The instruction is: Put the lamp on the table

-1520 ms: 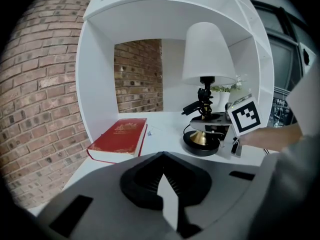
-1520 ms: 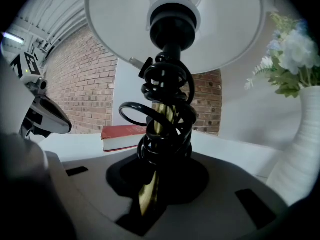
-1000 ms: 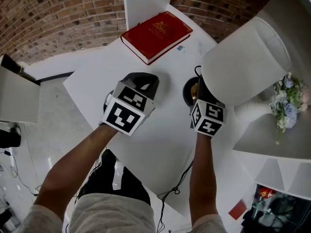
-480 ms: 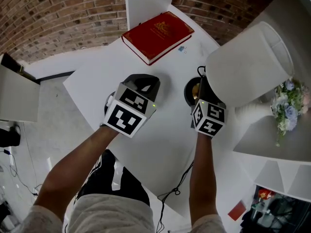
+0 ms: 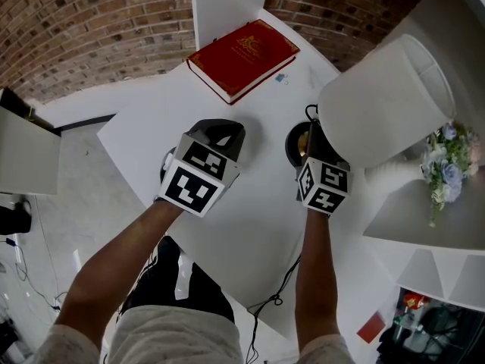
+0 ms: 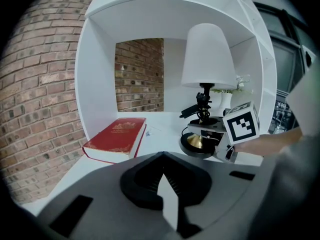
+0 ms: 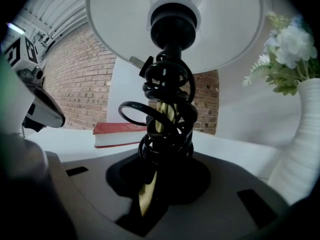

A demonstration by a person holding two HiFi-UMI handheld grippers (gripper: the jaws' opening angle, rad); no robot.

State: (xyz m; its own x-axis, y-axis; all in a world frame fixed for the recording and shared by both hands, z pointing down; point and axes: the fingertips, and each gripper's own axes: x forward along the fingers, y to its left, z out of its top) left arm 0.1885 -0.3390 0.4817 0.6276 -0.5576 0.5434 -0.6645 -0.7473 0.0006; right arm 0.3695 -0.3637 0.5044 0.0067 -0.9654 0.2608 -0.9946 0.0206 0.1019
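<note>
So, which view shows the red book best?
The head view: the red book lies whole, cover up, on the white table. The left gripper view shows it slanted from the side; the right gripper view shows only its edge, partly behind the lamp.

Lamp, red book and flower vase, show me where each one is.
lamp [image 5: 383, 101], head view, on the white shade.
red book [image 5: 242, 51], head view, middle of the cover.
flower vase [image 7: 302, 149], right gripper view, on its white body.
</note>
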